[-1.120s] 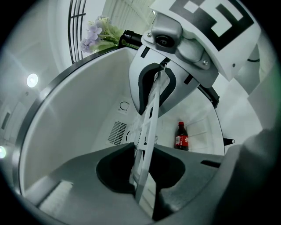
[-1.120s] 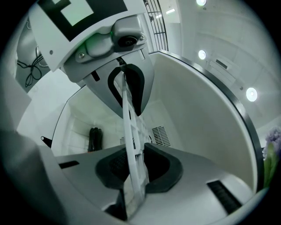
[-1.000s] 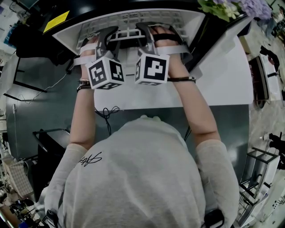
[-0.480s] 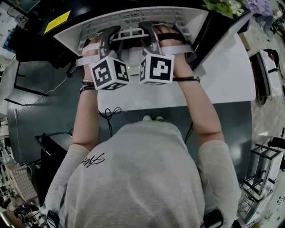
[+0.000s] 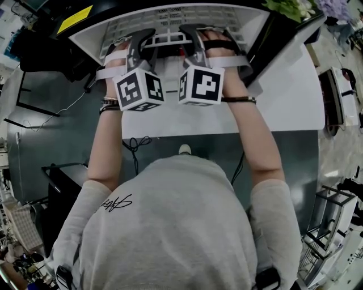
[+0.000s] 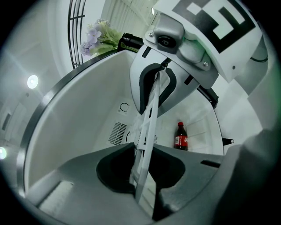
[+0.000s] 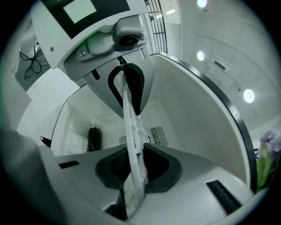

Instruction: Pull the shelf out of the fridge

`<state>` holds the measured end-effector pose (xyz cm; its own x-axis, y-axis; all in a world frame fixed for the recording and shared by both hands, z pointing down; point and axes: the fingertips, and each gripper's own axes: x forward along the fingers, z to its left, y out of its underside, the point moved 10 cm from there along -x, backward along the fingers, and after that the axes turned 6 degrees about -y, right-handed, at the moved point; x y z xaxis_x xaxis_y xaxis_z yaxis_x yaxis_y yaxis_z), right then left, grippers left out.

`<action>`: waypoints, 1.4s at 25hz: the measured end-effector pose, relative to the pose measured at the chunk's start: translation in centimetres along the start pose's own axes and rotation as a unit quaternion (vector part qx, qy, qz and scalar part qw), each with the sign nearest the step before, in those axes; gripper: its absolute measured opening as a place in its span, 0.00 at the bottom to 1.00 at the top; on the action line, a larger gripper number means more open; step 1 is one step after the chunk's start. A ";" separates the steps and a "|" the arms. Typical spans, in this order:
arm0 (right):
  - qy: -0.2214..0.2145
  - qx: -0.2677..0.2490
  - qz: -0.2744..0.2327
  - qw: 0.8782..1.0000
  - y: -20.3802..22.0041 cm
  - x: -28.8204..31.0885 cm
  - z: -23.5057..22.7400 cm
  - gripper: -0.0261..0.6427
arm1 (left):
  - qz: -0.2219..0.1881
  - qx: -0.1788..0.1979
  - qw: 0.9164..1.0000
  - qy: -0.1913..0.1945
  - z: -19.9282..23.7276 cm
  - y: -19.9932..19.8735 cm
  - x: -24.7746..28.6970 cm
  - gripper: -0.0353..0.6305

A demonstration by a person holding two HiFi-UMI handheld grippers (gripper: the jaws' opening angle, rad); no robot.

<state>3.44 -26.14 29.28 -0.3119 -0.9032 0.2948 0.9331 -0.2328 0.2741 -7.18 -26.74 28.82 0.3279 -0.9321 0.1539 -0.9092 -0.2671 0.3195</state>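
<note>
Head view: two bare forearms [image 5: 105, 150] reach up the picture, side by side, to an open small fridge [image 5: 91, 41] with a dark shell and white lining.
Left gripper [image 6: 141, 171]: its jaws pinch the front edge of the white slatted plastic shelf [image 5: 170, 38], dark pads pressed on either face of the thin panel.
Right gripper [image 7: 134, 172]: its jaws clamp the same edge just beside the left one, so both grips sit near the middle.
Shelf position: level in the fridge mouth, with most of it inside the cavity.
Step in hand: the pull outward, judged barely begun.
How to do it well: draw both hands back together at one pace and one height, so the panel does not skew and jam against the side walls. Keep the pinch firm. If the front catches, a slight lift may free it.
Further in: a dark bottle with a red label [image 6: 180, 137] stands apart from the shelf, likely out of its path.
Farthest: pale purple flowers [image 5: 286, 8] rest on top of the fridge.
</note>
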 end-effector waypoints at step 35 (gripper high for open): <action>-0.004 0.006 -0.002 1.000 -0.5 -1.9 0.5 0.12 | 0.007 -0.008 1.000 0.010 -0.2 -0.7 -2.0 0.14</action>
<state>3.50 -24.16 29.04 -0.3180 -0.8990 0.3010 0.9293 -0.2325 0.2870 -7.12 -24.68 28.50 0.3200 -0.9305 0.1780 -0.9096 -0.2492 0.3325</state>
